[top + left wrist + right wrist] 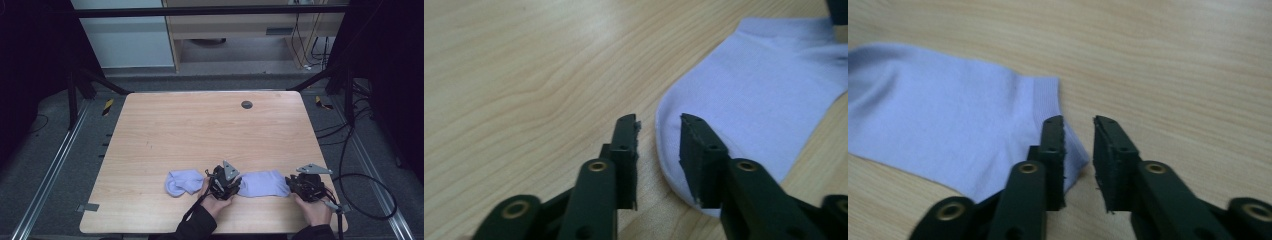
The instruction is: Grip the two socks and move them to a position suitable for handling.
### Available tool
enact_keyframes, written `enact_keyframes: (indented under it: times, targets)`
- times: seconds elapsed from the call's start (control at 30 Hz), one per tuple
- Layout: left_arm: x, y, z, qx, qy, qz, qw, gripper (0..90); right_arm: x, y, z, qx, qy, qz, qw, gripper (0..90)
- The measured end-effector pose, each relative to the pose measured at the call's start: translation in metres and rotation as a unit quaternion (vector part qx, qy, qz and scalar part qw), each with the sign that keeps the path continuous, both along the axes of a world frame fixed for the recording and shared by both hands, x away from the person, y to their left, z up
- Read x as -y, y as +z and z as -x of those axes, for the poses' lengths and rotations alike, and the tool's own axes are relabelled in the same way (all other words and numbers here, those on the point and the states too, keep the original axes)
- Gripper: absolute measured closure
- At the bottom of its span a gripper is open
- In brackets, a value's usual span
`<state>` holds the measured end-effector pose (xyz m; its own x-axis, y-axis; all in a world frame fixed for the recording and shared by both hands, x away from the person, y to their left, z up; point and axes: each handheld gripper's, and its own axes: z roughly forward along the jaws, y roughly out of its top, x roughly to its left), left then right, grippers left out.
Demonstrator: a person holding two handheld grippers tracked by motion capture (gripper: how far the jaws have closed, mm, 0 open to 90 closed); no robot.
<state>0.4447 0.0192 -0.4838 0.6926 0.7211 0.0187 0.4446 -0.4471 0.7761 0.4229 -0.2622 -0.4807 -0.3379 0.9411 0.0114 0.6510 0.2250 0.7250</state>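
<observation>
A flat lavender sock (pixel 263 183) lies on the wooden table (pixel 200 135) near its front edge, between my two grippers. My left gripper (pixel 223 181) is at the sock's left end; in the left gripper view its jaws (pixel 659 125) stand apart, with the rounded toe of the sock (pixel 764 100) lying flat by the right jaw. My right gripper (pixel 305 186) is at the other end; its jaws (pixel 1079 122) are apart too, and the ribbed cuff of the sock (pixel 948 125) lies under the left jaw. A second, crumpled lavender sock (pixel 182 182) rests to the left.
A round dark grommet (pixel 246 104) sits in the table near its far edge. Black cables (pixel 365 195) loop on the floor at the right. Black frame legs (pixel 75 95) stand beyond the table's corners.
</observation>
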Motion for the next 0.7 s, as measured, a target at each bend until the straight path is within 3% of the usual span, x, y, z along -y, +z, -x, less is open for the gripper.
enact_keyframes:
  times: [0.13,0.4,0.53,0.57,0.6,0.7]
  targets:
    - [-0.020,0.018,-0.002,0.015,0.001,0.015,0.9998,55.5,-0.001,0.007,0.002,0.031,0.011,-0.026,0.9991,63.7]
    - [-0.062,0.042,-0.004,0.027,0.002,0.023,0.9993,46.4,-0.014,0.015,0.003,0.047,0.048,-0.047,0.9966,57.8]
    - [-0.090,0.052,-0.002,0.030,0.016,0.022,0.9992,44.5,-0.025,0.021,0.003,0.055,0.068,-0.052,0.9948,52.7]
    - [-0.105,0.055,-0.001,0.033,0.029,0.022,0.9988,44.0,-0.031,0.024,0.002,0.055,0.076,-0.055,0.9940,51.5]
    - [-0.105,0.055,-0.001,0.033,0.029,0.022,0.9988,44.0,-0.031,0.024,0.002,0.055,0.076,-0.055,0.9940,51.5]
    - [-0.127,0.058,0.002,0.038,0.046,0.024,0.9979,43.8,-0.040,0.028,0.001,0.055,0.089,-0.057,0.9929,50.5]
